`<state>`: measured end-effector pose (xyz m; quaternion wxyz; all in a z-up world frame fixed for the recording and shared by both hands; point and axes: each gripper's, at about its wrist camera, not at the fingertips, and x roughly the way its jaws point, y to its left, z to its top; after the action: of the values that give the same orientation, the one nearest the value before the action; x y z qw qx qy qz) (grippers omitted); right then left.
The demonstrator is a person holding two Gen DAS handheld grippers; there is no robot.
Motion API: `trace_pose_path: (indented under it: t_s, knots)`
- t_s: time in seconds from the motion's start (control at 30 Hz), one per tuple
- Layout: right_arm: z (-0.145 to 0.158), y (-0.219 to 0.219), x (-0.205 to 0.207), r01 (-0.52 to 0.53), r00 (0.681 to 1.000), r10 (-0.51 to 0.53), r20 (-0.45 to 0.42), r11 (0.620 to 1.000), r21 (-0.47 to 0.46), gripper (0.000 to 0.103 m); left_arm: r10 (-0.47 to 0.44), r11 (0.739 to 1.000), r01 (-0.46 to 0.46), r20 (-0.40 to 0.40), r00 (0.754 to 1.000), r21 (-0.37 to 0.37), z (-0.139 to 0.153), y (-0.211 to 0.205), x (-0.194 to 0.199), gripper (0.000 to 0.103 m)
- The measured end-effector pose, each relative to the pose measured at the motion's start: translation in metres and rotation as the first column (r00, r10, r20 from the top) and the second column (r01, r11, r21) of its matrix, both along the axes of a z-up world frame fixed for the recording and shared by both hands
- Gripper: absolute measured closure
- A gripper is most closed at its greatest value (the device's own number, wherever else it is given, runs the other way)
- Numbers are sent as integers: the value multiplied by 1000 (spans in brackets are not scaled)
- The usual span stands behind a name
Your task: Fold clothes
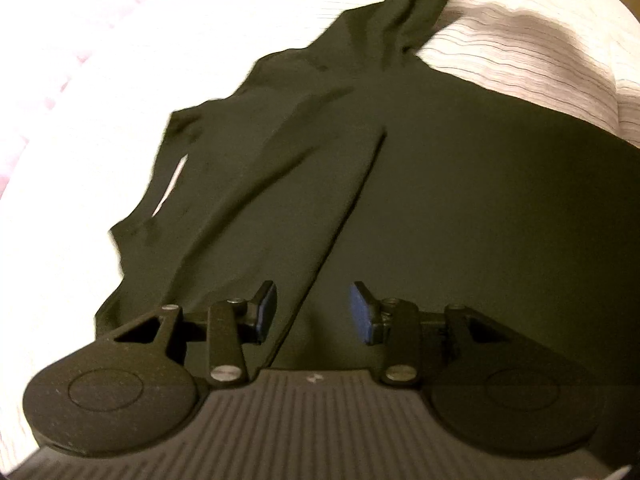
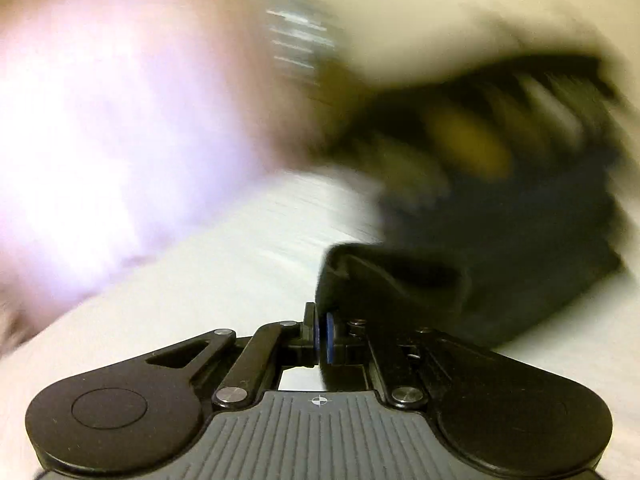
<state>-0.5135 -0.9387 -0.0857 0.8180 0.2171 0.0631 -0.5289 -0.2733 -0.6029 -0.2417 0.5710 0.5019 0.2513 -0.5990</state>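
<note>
A dark olive garment (image 1: 440,200) lies spread on white striped bedding (image 1: 100,120). A straight folded edge (image 1: 348,208) runs down it toward my left gripper (image 1: 314,300). That gripper hovers just over the cloth, jaws apart, blue pads (image 1: 362,312) bare and pressing on nothing. At the top of the left wrist view the garment narrows into a raised, stretched strip (image 1: 420,12). In the blurred right wrist view my right gripper (image 2: 322,320) is shut, pads together on an edge of the dark garment (image 2: 500,260), which trails off to the right.
Pink bedding or a pillow (image 1: 24,40) lies at the far left, and shows as a pale pink blur (image 2: 100,120) in the right wrist view. White sheet (image 2: 200,300) spreads below the right gripper. A rumpled striped cover (image 1: 540,60) lies right of the garment.
</note>
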Motion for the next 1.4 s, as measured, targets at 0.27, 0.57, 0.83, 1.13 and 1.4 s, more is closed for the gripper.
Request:
trace_pose_path:
  t_s: [0.27,0.57,0.83,1.13,1.4]
  knots:
    - [-30,191,228,-685,693,667,-274,728,42,48,212,977,-211,34,977,-7,20,82,67,66]
    - [-95,228,218,-615,622,700,-352,715,334,19,208,978,-206,57,977,-34,-3,112,86,66]
    - [-94,190,156,-395,716,551,-428,826,403,19,-112,991,126,211,971,-53,-47,41,51,67]
    - [-112,154,142,-352,729,520,-445,843,407,19,-281,959,276,329,901,62,-89,10,43,97]
    - [-133,109,150,-330,748,477,-463,871,364,19,-108,977,168,366,924,-134,-12,48,60,100]
